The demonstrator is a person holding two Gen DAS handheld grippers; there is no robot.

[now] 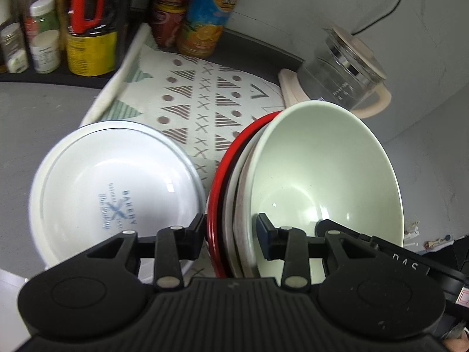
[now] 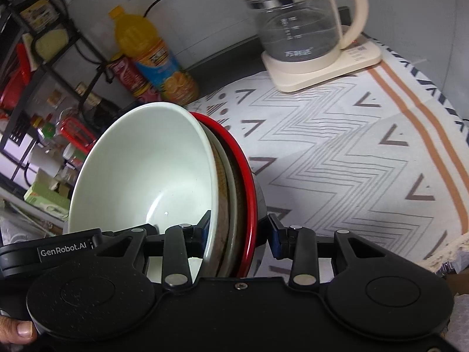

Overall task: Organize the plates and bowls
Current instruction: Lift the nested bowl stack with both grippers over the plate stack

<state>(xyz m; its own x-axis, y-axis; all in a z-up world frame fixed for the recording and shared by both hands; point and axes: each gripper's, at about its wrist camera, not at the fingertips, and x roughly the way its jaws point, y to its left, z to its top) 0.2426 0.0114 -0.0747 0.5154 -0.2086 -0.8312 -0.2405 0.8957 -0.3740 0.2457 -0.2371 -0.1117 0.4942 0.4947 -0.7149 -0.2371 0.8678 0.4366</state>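
Observation:
A stack is held between both grippers: a pale green bowl (image 1: 325, 173) nested on a beige plate (image 1: 239, 193) and a red-rimmed plate (image 1: 218, 182). My left gripper (image 1: 230, 231) has its jaws around the stack's near rim. The stack also shows in the right wrist view, with the green bowl (image 2: 140, 170), beige plate (image 2: 225, 193) and red-rimmed plate (image 2: 249, 187). My right gripper (image 2: 239, 231) straddles the opposite rim. A white bowl with blue "BAKERY" print (image 1: 114, 193) sits on the patterned mat, left of the stack.
A glass kettle (image 2: 296, 20) stands on a cream base (image 2: 319, 67) at the back of the patterned mat (image 2: 351, 152). An orange juice bottle (image 1: 211, 14), red cans (image 1: 170, 6) and jars (image 1: 44, 35) line the back left. A wire shelf (image 2: 35, 67) stands at the left.

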